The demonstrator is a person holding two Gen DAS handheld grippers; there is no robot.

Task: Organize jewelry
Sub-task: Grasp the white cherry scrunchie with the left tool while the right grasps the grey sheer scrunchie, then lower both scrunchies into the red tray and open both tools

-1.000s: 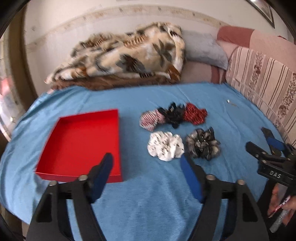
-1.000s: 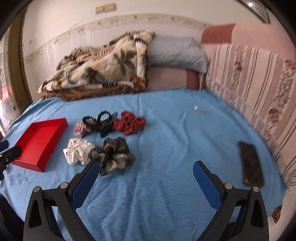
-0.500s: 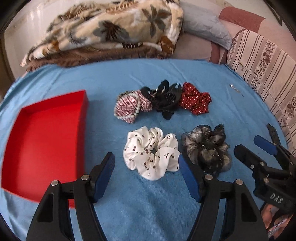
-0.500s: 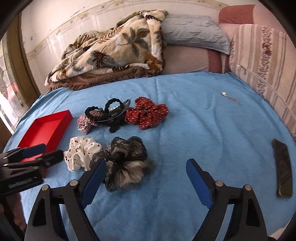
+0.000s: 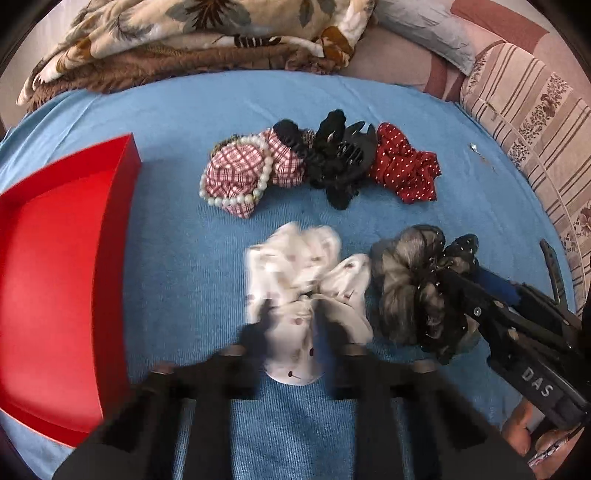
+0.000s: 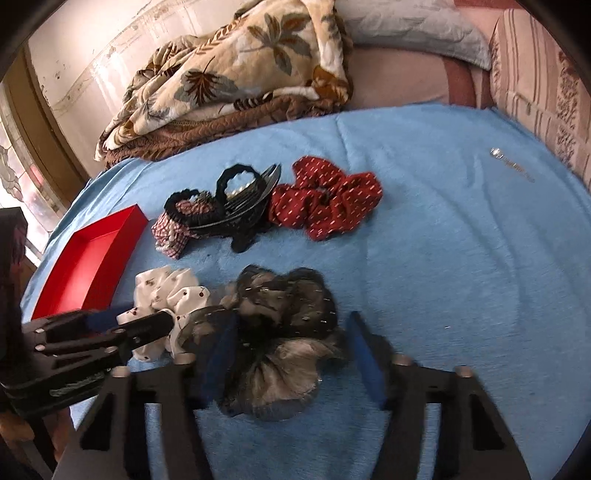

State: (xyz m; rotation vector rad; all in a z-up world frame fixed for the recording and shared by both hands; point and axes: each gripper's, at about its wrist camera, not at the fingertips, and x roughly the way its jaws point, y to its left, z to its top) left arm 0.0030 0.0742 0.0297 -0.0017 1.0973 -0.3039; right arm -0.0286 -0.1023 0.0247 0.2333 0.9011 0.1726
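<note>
A white dotted scrunchie [image 5: 306, 288] lies on the blue bedspread, and my left gripper [image 5: 291, 332] is closing around its near edge, motion-blurred. The left gripper also shows in the right wrist view [image 6: 144, 325] against the white scrunchie [image 6: 166, 295]. My right gripper [image 6: 291, 347] is open and straddles a grey-black scrunchie [image 6: 284, 332]; it also shows in the left wrist view [image 5: 480, 291] at that scrunchie [image 5: 410, 280]. A red tray [image 5: 55, 280] sits at the left. Farther back lie a plaid scrunchie with pearls [image 5: 243, 173], a black claw clip [image 5: 336, 158] and a red dotted scrunchie [image 5: 402, 170].
A folded floral blanket [image 6: 240, 81] and a grey pillow [image 5: 424, 33] lie at the back. A striped cushion [image 5: 535, 122] runs along the right. A small silver pin [image 6: 509, 162] lies on the bedspread [image 6: 461, 258] at the far right.
Both grippers moved forward and down onto the scrunchies. The left fingers have narrowed around the white scrunchie; the right fingers have narrowed somewhat around the grey-black one.
</note>
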